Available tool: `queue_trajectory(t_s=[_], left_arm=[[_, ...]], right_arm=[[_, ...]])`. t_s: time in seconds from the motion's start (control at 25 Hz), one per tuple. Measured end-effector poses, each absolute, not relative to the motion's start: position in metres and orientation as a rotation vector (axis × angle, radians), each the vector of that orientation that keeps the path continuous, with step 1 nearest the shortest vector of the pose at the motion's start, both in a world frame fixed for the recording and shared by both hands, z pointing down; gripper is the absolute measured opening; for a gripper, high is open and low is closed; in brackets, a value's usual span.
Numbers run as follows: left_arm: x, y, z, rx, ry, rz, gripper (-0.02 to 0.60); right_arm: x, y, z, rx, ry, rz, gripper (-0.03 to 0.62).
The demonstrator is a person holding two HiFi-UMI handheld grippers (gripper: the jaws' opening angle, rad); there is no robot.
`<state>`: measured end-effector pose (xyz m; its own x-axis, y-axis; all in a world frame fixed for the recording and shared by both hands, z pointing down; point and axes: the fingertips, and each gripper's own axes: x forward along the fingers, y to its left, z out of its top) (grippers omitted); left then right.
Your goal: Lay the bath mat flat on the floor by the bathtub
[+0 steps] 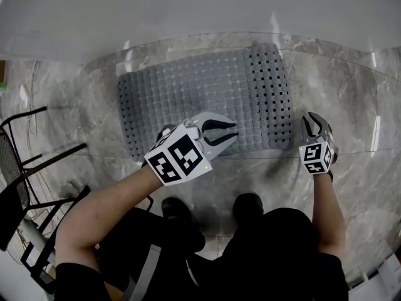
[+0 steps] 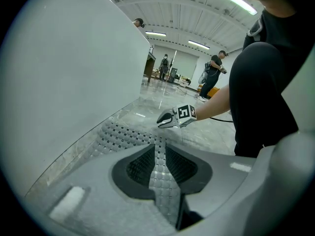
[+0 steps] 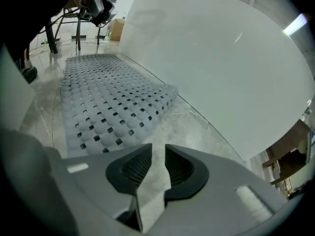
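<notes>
Nearest are the person's black shoes (image 1: 247, 204) on the grey marble floor (image 1: 351, 93). Just beyond them, the left gripper (image 1: 220, 133) has its fingers pinching the near long edge of the grey perforated rubber bath mat (image 1: 207, 86), a strip of which runs up between the pads. The right gripper (image 1: 313, 125) sits just off the mat's near right corner with its fingers spread, only bare floor between them.

The mat lies lengthwise along the foot of the white bathtub wall (image 1: 188, 17), nearly flat. It looks soft, floppy and light, likely to sag or fold wherever it is lifted, so the edges and corners are the places to grip.

A black metal-frame chair (image 1: 25, 162) stands at the floor's left, well apart. Nothing blocks the mat.
</notes>
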<state>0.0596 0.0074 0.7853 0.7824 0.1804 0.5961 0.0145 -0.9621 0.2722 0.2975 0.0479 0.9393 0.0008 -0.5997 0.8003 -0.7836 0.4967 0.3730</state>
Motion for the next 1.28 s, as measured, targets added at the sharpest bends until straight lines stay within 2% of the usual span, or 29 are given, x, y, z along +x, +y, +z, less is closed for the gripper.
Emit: queue_trajectory(t_s=[0.32,0.48,0.8,1.12,1.28], left_arm=[[0.06,0.009,0.792,2.721,0.162,0.985,0.074],[0.06,0.011,0.79,2.721,0.175,0.998,0.074],[0.075,0.01,0.791,2.751,0.22,1.037,0.074],[0.077,0.006,0.798,2.776,0.258,1.101,0.074],[0.074,0.01,0.803,2.789,0.282,1.126,0.074]], right_arm=[[0.279,0.054,0.931,1.205,-1.75,0.295,0.095],[0.255,0.086,0.913,1.314,-1.827,0.523,0.11],[0.211,0.154,0.948,1.392,-1.835,0.955,0.132],[0.212,0.176,0.965,1.323,-1.727,0.82,0.149],[0.217,0.184,0.974,1.257,-1.658,0.703,0.187]])
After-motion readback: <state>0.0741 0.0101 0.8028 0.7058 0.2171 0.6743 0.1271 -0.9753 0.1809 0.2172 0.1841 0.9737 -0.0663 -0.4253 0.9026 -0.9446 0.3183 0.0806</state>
